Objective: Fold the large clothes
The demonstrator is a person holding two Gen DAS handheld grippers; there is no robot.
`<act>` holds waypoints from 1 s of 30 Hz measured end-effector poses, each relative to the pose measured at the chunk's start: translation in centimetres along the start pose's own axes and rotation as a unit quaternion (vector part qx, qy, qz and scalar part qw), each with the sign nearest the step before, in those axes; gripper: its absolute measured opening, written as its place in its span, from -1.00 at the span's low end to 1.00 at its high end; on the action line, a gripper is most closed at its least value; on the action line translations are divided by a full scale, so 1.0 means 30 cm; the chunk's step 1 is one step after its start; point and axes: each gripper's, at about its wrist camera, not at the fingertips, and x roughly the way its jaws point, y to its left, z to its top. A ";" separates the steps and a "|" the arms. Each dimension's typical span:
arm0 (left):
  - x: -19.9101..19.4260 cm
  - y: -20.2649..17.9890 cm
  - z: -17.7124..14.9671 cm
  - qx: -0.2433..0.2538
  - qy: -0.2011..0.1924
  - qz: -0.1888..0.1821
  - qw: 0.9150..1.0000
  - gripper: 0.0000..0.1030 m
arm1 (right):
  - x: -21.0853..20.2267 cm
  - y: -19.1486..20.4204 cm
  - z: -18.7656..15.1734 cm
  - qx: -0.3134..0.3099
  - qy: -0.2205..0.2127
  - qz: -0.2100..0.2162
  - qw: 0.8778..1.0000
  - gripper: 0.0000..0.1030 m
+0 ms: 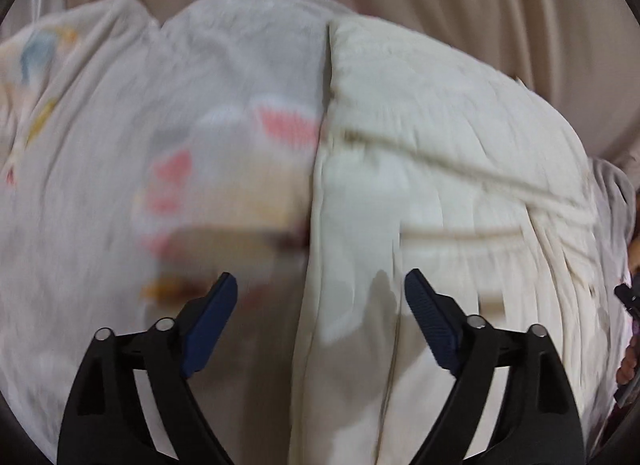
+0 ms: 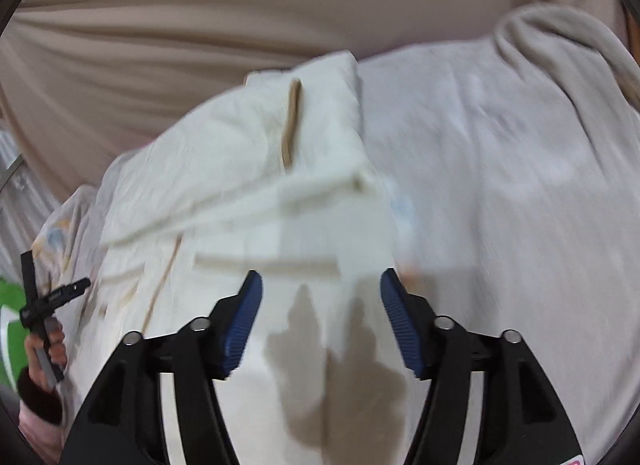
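A cream garment [image 1: 440, 153] with thin brown trim lies folded in layers on a pale printed blanket [image 1: 112, 153]. My left gripper [image 1: 320, 277] hangs open over the garment's left edge, where it meets the blanket, with nothing between its blue pads. In the right wrist view the same cream garment [image 2: 240, 145] shows a brown strap [image 2: 290, 125] on its upper fold. My right gripper [image 2: 321, 275] is open just above the cloth, and its shadow falls on the fabric below. Both views are blurred.
The pale blanket [image 2: 500, 185] with pink and pastel prints spreads under the garment, bunched at the far right. Beige upholstery [image 2: 200, 25] rises behind. A hand with the other gripper [image 2: 52, 305] shows at the left edge, beside something green [image 2: 10, 325].
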 end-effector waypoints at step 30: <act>-0.467 0.010 -0.781 0.073 0.083 -0.024 0.994 -0.81 | -0.610 0.046 -0.760 -0.021 0.065 0.025 0.997 -0.82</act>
